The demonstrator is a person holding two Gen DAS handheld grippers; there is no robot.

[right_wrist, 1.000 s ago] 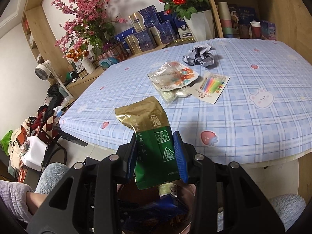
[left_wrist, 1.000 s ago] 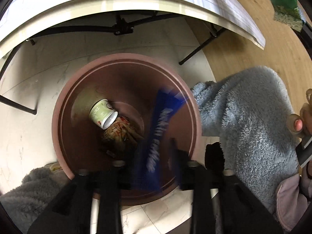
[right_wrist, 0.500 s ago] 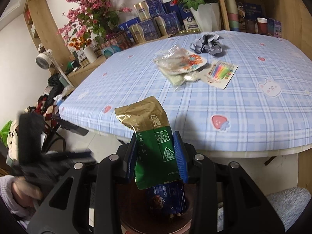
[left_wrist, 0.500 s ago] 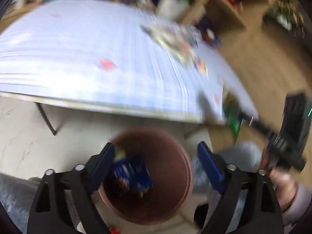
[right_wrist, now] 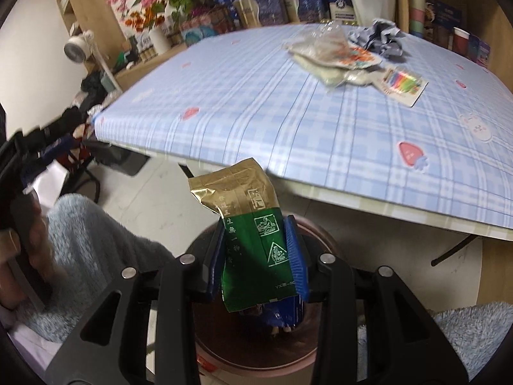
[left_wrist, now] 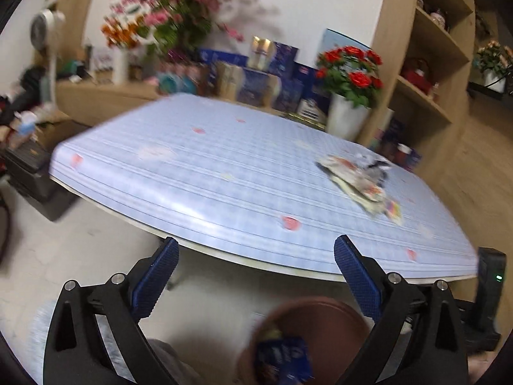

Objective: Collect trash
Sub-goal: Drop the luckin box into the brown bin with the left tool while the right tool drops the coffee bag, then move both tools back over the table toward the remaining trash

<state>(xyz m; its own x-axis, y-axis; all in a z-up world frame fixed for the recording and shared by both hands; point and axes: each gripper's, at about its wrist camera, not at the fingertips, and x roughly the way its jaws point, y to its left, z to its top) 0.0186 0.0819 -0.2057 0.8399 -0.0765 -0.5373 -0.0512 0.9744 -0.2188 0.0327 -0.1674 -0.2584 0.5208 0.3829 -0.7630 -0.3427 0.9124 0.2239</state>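
Observation:
My left gripper (left_wrist: pixel 256 243) points at the table edge, and its jaws are opening wide with nothing between them. Below it stands the brown bin (left_wrist: pixel 320 314), and a blue wrapper (left_wrist: pixel 282 359) lies inside. My right gripper (right_wrist: pixel 256 224) is shut on a green and gold packet (right_wrist: pixel 253 224), held upright above the bin (right_wrist: pixel 256 362). The blue wrapper (right_wrist: pixel 282 316) shows just under the packet. On the blue checked table (right_wrist: pixel 256 96) lie a pile of clear wrappers (right_wrist: pixel 333 54), crumpled grey paper (right_wrist: pixel 378 37) and a colourful card (right_wrist: pixel 402 83). The left wrist view shows that pile (left_wrist: pixel 356 176) at the right.
A person's fluffy blue sleeve (right_wrist: pixel 96 240) is left of the bin. Shelves with boxes, a white vase of red roses (left_wrist: pixel 349 86) and pink flowers (left_wrist: pixel 179 9) stand behind the table. A black table leg (right_wrist: pixel 455 250) slants at the right.
The left gripper let the blue wrapper drop into the bin, opened wide, rose and tipped up from the bin to face the table. The right gripper sank nearer the bin, still holding the packet.

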